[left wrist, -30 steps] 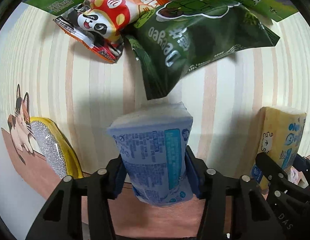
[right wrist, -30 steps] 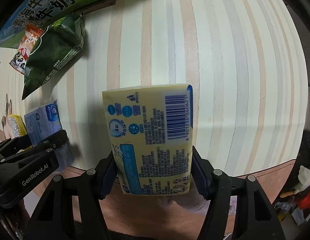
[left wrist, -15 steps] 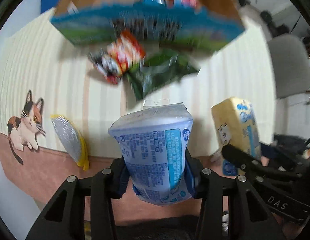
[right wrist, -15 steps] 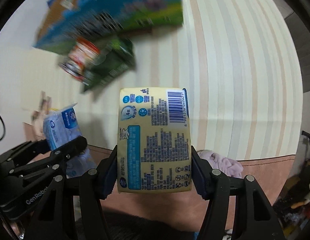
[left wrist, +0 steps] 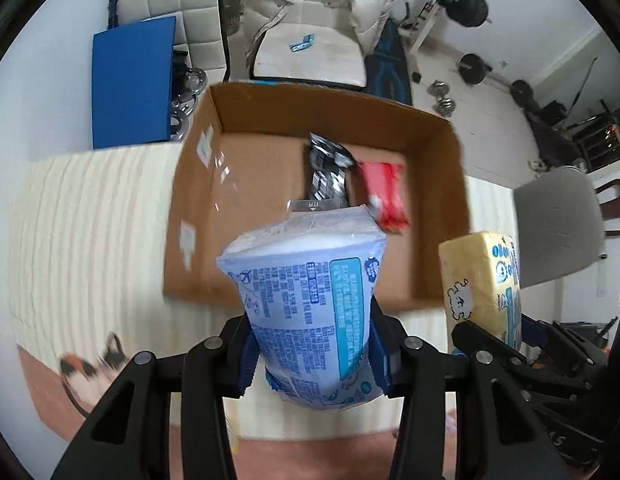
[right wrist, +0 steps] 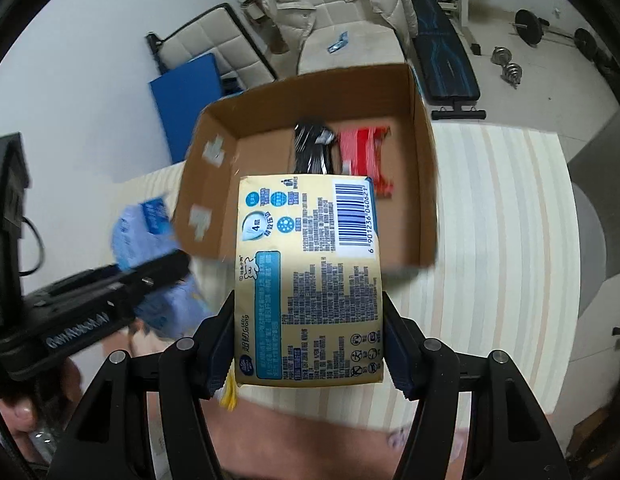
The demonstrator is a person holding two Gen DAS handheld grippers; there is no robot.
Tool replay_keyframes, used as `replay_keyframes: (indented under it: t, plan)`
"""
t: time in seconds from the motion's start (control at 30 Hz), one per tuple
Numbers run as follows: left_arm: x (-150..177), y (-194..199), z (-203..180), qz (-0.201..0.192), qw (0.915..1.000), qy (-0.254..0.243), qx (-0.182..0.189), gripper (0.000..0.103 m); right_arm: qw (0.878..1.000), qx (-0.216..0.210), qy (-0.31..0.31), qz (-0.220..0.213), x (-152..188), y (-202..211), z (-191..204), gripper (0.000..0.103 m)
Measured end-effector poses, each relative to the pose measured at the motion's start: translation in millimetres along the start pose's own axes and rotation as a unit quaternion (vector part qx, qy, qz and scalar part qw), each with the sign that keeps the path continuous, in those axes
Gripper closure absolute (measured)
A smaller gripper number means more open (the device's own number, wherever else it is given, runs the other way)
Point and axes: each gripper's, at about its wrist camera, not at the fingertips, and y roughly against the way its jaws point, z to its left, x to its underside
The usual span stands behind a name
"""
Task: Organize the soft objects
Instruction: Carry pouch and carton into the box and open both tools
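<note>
My left gripper (left wrist: 310,350) is shut on a blue tissue pack (left wrist: 310,304) and holds it raised in front of an open cardboard box (left wrist: 213,104). My right gripper (right wrist: 310,344) is shut on a yellow tissue pack (right wrist: 310,276), also raised before the box (right wrist: 422,128). The yellow pack shows at the right of the left wrist view (left wrist: 482,280); the blue pack shows blurred at the left of the right wrist view (right wrist: 145,236). A black packet (left wrist: 326,172) and a red packet (left wrist: 384,192) lie inside the box.
The box stands on a striped table (right wrist: 502,208). A cat picture (left wrist: 85,368) is on the table's near left. Behind the table are a blue mat (left wrist: 129,84), a chair with a white jacket (left wrist: 310,4), a weight bench (right wrist: 442,56) and a grey chair (left wrist: 558,224).
Both grippers have lifted and tilted up with their packs. The snack bags on the table have dropped out of view, and the inside of the box now shows.
</note>
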Motion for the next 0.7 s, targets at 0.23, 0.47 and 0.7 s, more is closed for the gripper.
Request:
replay_keyframes:
  t: [0.23,0.47,0.7]
  plan:
    - [-76,-87,29,0.074,0.9967,0.000,-0.033,0.060,0.996,0.058,-0.026,0.063,-56,-93,-16,0.037]
    - [-106,-150,35,0.129,0.9902,-0.016,-0.052,0.060,0.985,0.110,-0.027,0.126,-62,-170,-28,0.037]
    - [-128,-190,36,0.154,0.9855,-0.024,-0.065,0.060,0.980,0.145,-0.025,0.132,-67,-200,-34,0.037]
